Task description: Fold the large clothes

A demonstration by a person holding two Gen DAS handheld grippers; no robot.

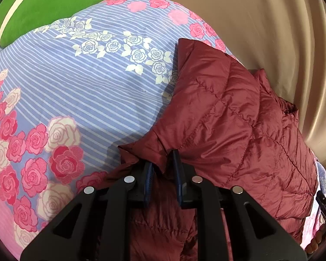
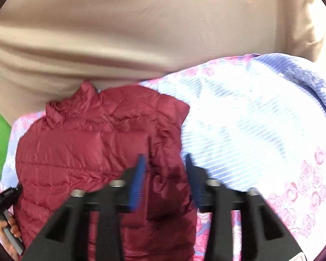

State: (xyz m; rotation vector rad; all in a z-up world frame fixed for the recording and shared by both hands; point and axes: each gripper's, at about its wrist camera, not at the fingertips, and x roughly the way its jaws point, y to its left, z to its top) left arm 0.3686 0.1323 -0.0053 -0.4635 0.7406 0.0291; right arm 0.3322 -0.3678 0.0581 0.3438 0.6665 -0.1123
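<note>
Left gripper pinches the maroon jacket's edge on the floral bedsheet; right gripper hovers spread, seemingly empty. We expect slick fabric could slip, undoing the fold.

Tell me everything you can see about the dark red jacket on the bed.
The jacket is a dark red, shiny quilted puffer with stitched channels and a stand-up collar. It lies crumpled, partly folded, on the floral striped bedsheet, near the beige curtain. The left gripper pinches a fold of its edge; the right gripper hovers over it, jaws apart, holding nothing.
</note>
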